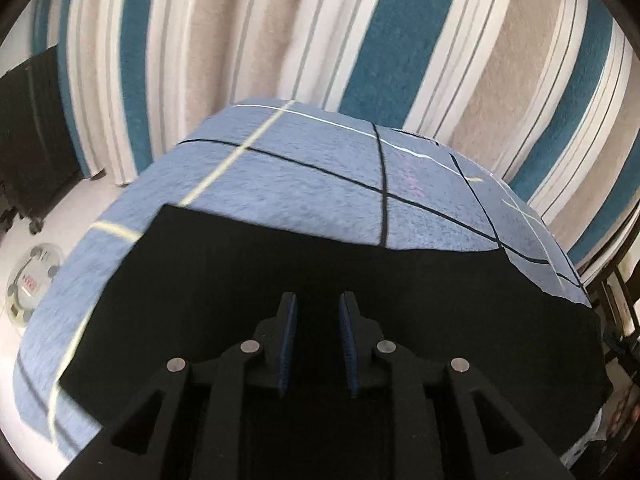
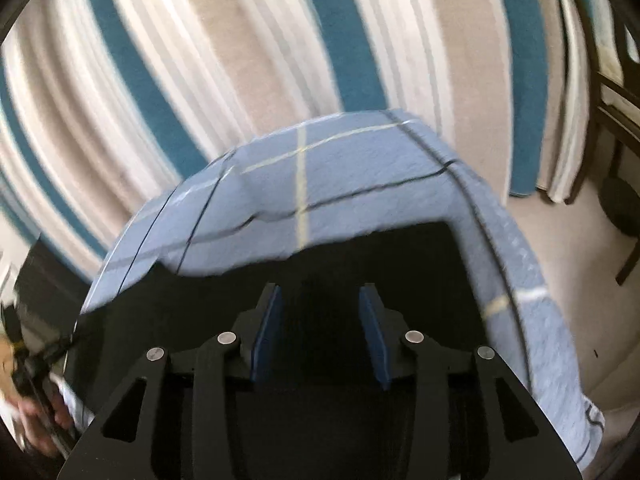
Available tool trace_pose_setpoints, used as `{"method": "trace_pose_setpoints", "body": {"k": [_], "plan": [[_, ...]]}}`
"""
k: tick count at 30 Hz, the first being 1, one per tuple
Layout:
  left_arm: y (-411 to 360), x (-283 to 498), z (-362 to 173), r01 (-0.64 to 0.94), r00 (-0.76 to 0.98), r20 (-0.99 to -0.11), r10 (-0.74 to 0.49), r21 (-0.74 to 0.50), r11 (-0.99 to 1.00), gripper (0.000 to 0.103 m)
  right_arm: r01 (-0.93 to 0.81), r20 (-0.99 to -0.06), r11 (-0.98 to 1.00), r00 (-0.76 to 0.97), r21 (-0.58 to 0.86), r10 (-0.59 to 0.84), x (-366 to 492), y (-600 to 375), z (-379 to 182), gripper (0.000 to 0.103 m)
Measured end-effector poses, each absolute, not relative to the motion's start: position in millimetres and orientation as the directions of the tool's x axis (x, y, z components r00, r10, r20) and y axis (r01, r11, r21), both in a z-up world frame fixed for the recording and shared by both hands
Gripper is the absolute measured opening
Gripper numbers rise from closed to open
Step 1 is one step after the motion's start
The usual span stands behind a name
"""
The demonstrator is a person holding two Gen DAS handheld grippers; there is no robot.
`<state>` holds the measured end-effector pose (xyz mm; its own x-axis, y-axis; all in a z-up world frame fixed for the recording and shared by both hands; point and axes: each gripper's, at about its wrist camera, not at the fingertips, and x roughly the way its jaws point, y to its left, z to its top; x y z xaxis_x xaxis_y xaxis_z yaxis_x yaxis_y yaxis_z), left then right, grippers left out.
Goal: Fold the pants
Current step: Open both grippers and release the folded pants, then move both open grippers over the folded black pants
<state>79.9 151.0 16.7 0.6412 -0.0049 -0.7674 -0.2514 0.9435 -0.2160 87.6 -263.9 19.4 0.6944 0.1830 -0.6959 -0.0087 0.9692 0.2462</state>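
A: The black pants (image 1: 360,280) lie flat on the blue checked blanket (image 1: 312,184).

B: The left claw (image 1: 318,304) stands narrowly parted, the right claw (image 2: 320,296) wider; neither grips cloth. Striped rug (image 1: 280,32) lies beyond.

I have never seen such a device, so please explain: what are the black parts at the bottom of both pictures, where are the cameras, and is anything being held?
Each picture comes from a camera mounted on a hand-held gripper that a person carries, one in each hand, looking along its two fingers. The black parts are those tools: the left hand-held gripper and the right hand-held gripper. Both stand open, with nothing pressed between the blue pads. Below them lie black pants on a light blue checked cloth, with a striped fabric behind. Nothing is held.
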Motion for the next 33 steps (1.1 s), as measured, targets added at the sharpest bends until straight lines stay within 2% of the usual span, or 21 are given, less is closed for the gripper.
{"method": "trace_pose_setpoints", "body": {"k": [4,6,10,12,28,33], "plan": [[160,50,23,-0.271,0.655,-0.756,0.008,-0.225,0.936,0.025,-0.09,-0.719,0.972,0.659,0.216,0.221,63,-236,12,0.042],[162,40,22,-0.273,0.655,-0.755,0.011,-0.223,0.936,0.029,-0.128,-0.728,0.971,0.643,0.203,0.237,53,-222,7,0.042],[173,40,7,-0.309,0.609,-0.793,0.015,-0.221,0.925,0.032,-0.14,-0.758,0.976,0.615,0.164,0.216,50,-209,-6,0.042],[178,38,10,-0.316,0.615,-0.789,0.004,-0.241,0.918,0.032,-0.141,-0.759,0.979,0.618,0.15,0.205,47,-205,-2,0.042],[161,5,41,-0.303,0.66,-0.748,0.069,-0.181,0.936,0.032,-0.279,-0.752,0.953,0.602,0.119,0.27,14,-157,17,0.046],[168,0,37,-0.327,0.652,-0.754,0.075,-0.19,0.926,0.038,-0.293,-0.757,0.949,0.593,0.116,0.275,12,-148,17,0.046]]}}
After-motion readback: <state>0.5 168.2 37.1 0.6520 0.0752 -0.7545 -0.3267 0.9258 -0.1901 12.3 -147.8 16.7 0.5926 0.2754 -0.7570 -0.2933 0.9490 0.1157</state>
